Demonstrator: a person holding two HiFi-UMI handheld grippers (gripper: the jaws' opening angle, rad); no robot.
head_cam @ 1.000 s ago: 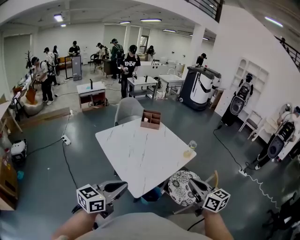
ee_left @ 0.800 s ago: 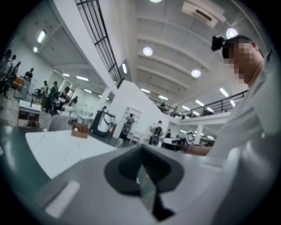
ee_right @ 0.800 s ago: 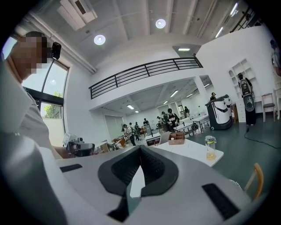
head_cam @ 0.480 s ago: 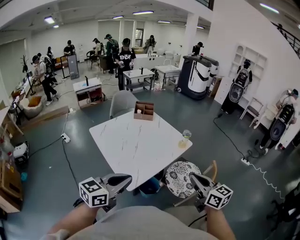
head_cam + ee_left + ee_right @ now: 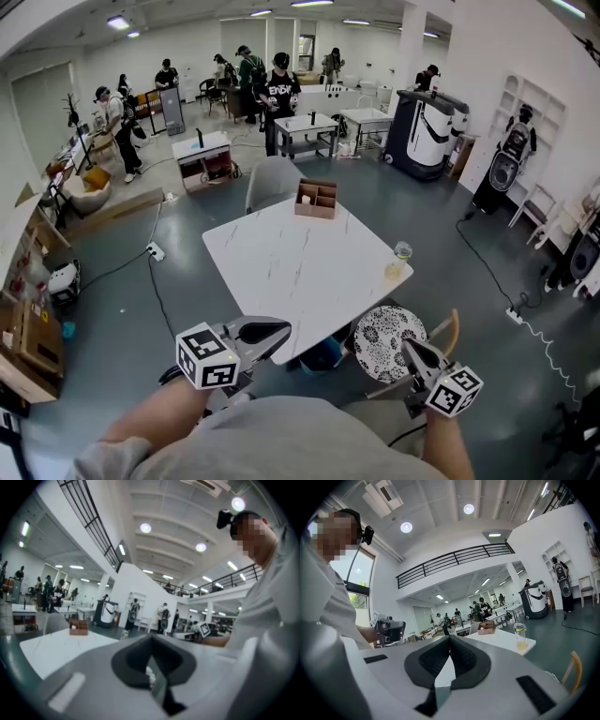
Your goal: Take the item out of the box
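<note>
A brown cardboard box with dividers stands at the far edge of the white marble table, with a small white item in one compartment. It also shows small in the left gripper view as the box and in the right gripper view as the box. My left gripper hovers at the table's near corner, jaws together and empty. My right gripper is off the table's near right side, over a stool, also shut and empty. Both are far from the box. The jaws meet in the left gripper view and the right gripper view.
A plastic cup of yellowish drink stands at the table's right edge. A patterned stool and a wooden chair back sit near my right gripper. A grey chair is behind the table. People and workbenches fill the far room.
My left gripper has come forward and up to the table's near corner. The right gripper has shifted a little to the right and lower. Both stay shut and empty.
</note>
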